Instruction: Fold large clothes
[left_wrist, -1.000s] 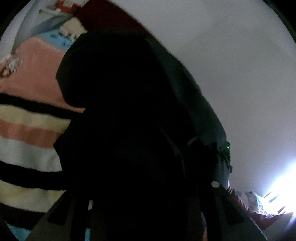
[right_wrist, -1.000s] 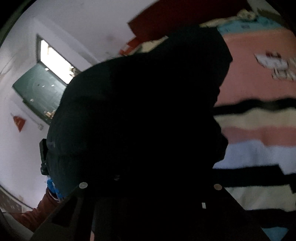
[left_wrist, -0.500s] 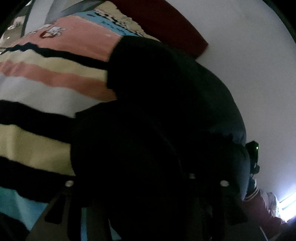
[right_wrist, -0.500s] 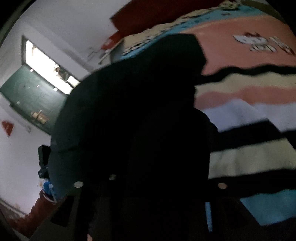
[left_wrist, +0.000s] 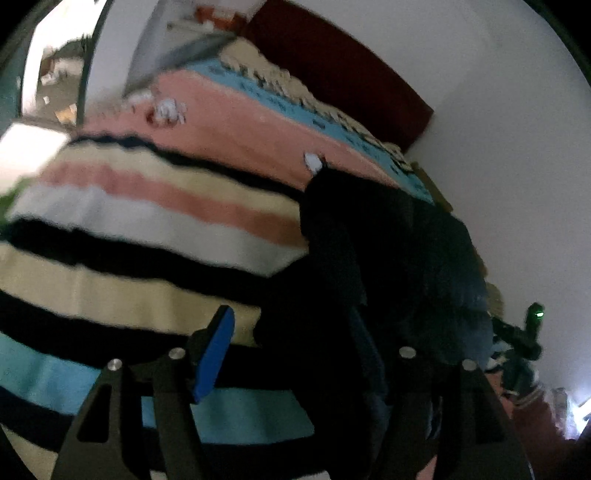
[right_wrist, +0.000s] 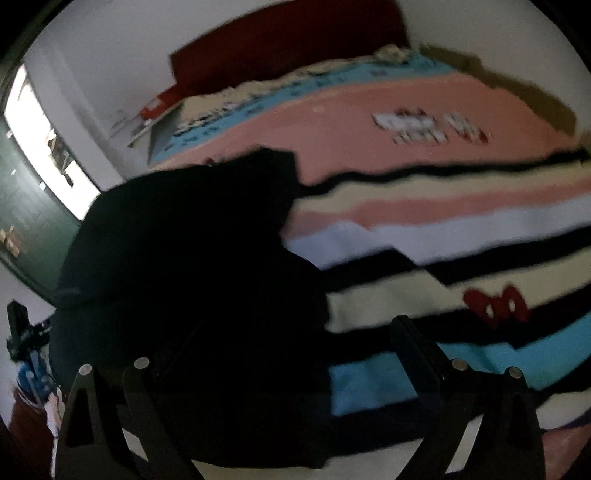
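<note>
Right now the dark garment (left_wrist: 388, 266) lies bunched on the striped blanket (left_wrist: 129, 229), ahead of your left gripper (left_wrist: 314, 332) and spilling to its right side. From your right gripper (right_wrist: 284, 343) the same garment (right_wrist: 192, 236) sits ahead and to its left, a heavy black mound whose folds are too dark to read.

Your left gripper's jaws are opening. The blue-padded left finger (left_wrist: 214, 349) stands clear over the blanket, while the right finger is lost against the black cloth, so whether it touches the fabric you cannot tell. Part of the garment reaches down between the two fingers, yet nothing looks pinched.

Your right gripper's jaws are opening as well — spread wide. Its right finger (right_wrist: 413, 350) stands free above the blue and black stripes, and its left finger merges with the dark cloth. The garment's lower edge lies between the fingers, released rather than clamped.

Beyond the garment, the blanket runs away from both grippers in bands of cream, pink, white, black and light blue, with a red bow print (right_wrist: 495, 302) just ahead of your right gripper's right finger. A dark red headboard (right_wrist: 288, 44) stands at the far end against a white wall (left_wrist: 498, 110) — and a bright window (right_wrist: 40, 144) shows far off to the right gripper's left.
</note>
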